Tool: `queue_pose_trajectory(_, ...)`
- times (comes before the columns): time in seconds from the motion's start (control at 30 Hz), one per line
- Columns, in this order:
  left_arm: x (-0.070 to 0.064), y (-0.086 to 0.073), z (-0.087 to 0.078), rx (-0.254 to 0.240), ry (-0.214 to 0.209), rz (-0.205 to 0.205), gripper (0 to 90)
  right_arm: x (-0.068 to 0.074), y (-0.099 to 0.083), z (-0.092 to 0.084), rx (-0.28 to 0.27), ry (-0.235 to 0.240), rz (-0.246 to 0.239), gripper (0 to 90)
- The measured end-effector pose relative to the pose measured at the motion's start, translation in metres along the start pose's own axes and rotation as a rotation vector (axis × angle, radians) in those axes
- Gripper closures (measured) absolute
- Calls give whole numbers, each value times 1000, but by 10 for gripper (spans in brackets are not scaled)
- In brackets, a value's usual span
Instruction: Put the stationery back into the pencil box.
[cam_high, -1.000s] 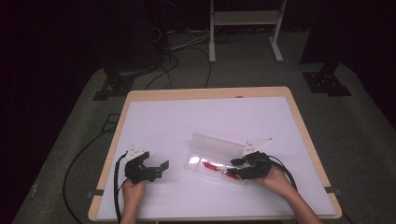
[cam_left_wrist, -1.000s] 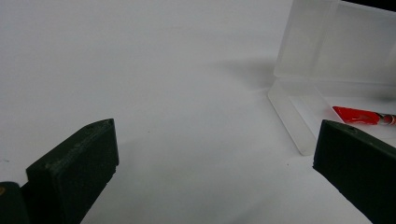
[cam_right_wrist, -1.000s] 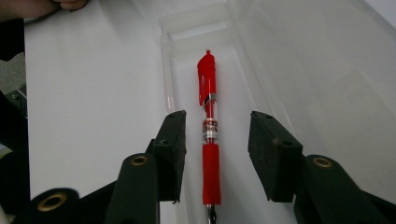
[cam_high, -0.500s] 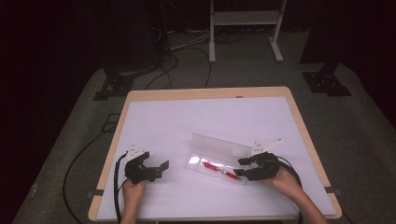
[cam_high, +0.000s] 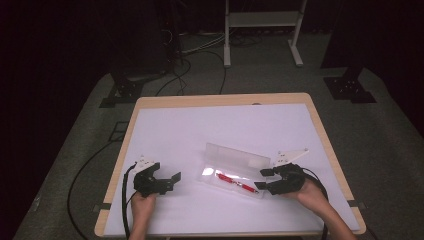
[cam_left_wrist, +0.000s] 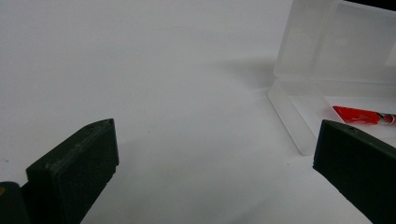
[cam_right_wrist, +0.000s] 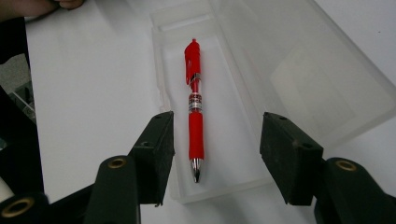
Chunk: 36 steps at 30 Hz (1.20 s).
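From my feed: dark room, grey floor (cam_high: 65, 150), black cables (cam_high: 195, 55) at 11 o'clock, white stand (cam_high: 262, 30) at 12.

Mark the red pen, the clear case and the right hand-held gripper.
red pen (cam_right_wrist: 195, 128), right gripper view, on its grip.
clear case (cam_right_wrist: 303, 79), right gripper view, on its open lid.
right hand-held gripper (cam_high: 262, 179), high view, between its fingertips.

- The left gripper (cam_high: 171, 180) sat at the lower left of the high view, its fingers (cam_left_wrist: 79, 172) spread wide, held by a hand (cam_high: 142, 202).
- The right gripper (cam_high: 264, 179) sat at lower right, fingers (cam_right_wrist: 156, 149) parted, pointing left.
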<state>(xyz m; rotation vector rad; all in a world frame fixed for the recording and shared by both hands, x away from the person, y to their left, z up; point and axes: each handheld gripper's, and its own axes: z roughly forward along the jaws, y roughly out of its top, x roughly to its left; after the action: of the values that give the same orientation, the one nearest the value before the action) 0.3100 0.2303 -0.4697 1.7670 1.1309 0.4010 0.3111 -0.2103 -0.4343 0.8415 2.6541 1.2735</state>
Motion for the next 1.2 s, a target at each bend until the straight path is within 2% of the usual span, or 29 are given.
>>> queue_pose_trajectory(0.93,0,0,0,2,1,3,0,-9,-15,-22,-15,-33,23,400)
queue_pose_trajectory(1.2,0,0,0,2,1,3,0,-11,-22,-27,-15,-42,43,389)
